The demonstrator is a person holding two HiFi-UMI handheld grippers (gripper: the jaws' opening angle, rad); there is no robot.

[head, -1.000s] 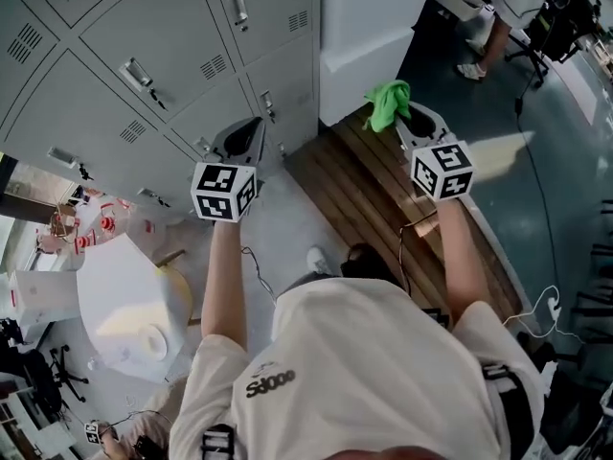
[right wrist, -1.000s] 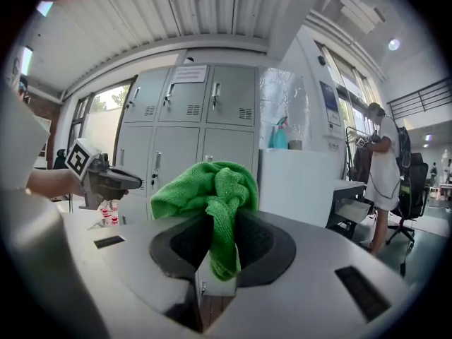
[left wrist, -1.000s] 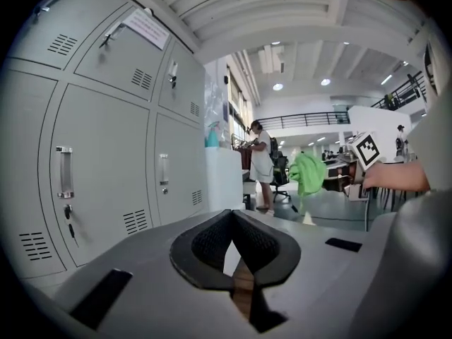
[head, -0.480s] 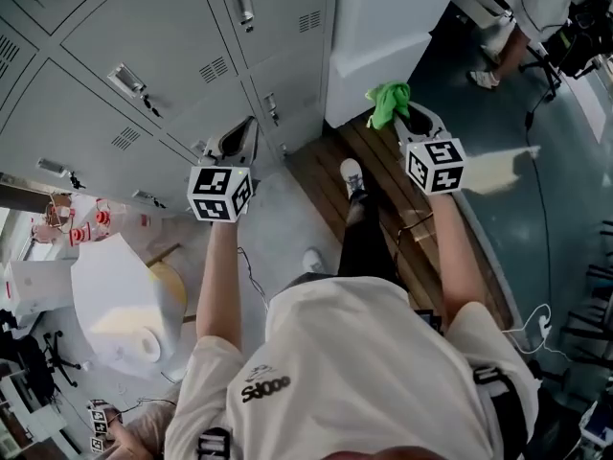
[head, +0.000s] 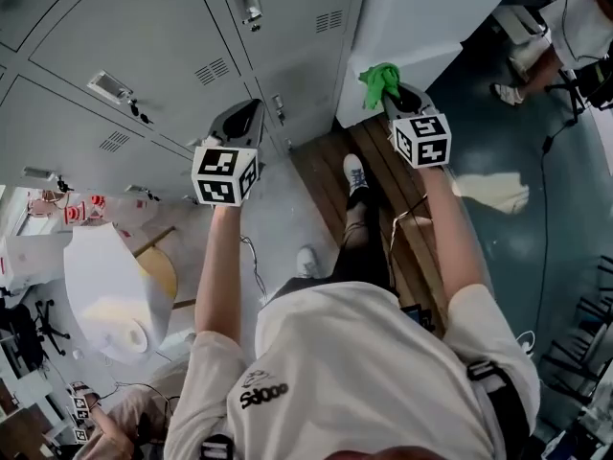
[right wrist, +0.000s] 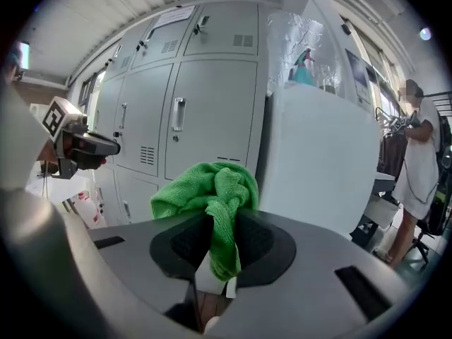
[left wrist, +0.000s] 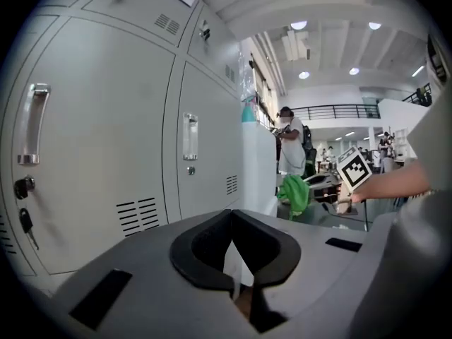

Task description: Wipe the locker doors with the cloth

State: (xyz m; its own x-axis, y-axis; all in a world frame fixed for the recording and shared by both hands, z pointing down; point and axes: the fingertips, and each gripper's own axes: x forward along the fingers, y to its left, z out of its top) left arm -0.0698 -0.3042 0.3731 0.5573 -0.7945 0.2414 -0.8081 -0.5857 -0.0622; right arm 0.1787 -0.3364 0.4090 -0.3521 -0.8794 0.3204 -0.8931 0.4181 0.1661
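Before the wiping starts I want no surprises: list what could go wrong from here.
1. The right gripper pinches only a narrow fold of the bunched green cloth. Dragging it across a locker door could pull it free.
2. The protruding door handle might snag the loose bulk of the cloth and tug it out.

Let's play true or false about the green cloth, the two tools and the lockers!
1. The right tool is pinching a green cloth. True.
2. The left tool holds a cloth as well. False: its jaws are shut with nothing between them.
3. The cloth is pressed flat on a locker door. False: it hangs bunched in the air, away from the locker doors.
4. The locker doors in view are closed. True.
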